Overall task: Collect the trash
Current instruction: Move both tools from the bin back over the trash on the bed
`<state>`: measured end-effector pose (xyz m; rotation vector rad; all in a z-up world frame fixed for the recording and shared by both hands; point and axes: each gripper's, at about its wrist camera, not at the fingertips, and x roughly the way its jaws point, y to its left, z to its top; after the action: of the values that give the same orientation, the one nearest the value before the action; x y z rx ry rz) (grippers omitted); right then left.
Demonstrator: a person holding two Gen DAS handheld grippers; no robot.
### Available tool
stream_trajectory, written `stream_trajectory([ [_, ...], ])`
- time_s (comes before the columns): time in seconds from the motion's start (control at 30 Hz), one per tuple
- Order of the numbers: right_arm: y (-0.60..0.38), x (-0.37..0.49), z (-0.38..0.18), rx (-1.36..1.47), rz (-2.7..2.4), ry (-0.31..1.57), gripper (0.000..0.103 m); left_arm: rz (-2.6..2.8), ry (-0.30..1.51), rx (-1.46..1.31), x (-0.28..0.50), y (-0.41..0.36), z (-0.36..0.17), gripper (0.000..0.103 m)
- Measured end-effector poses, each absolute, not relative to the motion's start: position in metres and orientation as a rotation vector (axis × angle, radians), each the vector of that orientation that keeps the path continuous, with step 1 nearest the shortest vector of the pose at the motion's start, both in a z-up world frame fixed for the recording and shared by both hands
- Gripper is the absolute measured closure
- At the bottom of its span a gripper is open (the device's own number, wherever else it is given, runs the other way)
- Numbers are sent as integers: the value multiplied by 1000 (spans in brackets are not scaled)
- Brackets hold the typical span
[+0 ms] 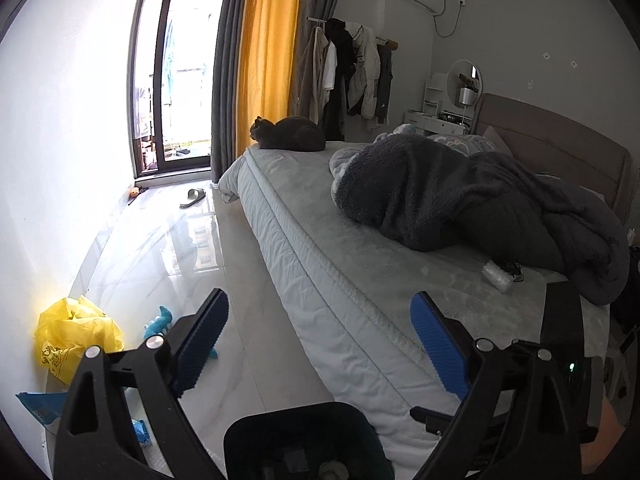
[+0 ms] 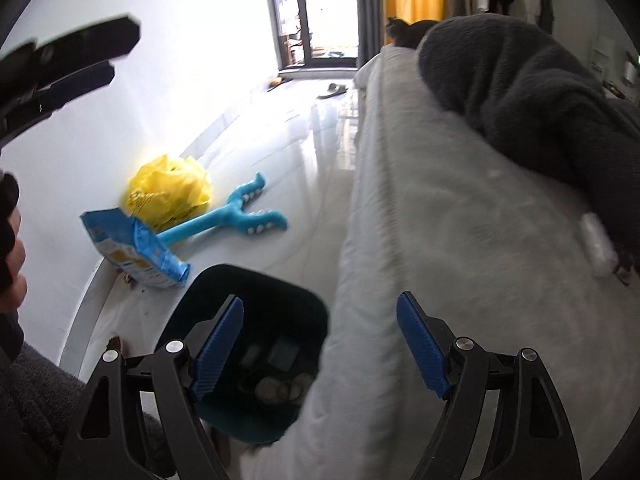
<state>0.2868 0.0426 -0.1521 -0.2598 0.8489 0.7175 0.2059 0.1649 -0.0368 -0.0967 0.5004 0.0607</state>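
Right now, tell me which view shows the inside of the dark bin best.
The right wrist view: the bin sits open below the right gripper, its pale contents visible. The left wrist view catches only the bin's rim at the bottom edge, contents hidden.

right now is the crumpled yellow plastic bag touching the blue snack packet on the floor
Touching. In the right wrist view the crumpled yellow plastic bag rests against the top edge of the blue snack packet, with no floor showing between them.
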Motion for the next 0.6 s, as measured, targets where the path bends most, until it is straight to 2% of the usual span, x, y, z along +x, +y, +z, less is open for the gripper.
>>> stream_trajectory([
  [0.2, 7, 314, -137, -190, 644, 822, 23, 18, 495, -86, 220, 141, -34, 6],
  [0.6, -63, 372, -117, -76, 477, 731, 15, -48, 505, -16, 260, 94, -42, 6],
])
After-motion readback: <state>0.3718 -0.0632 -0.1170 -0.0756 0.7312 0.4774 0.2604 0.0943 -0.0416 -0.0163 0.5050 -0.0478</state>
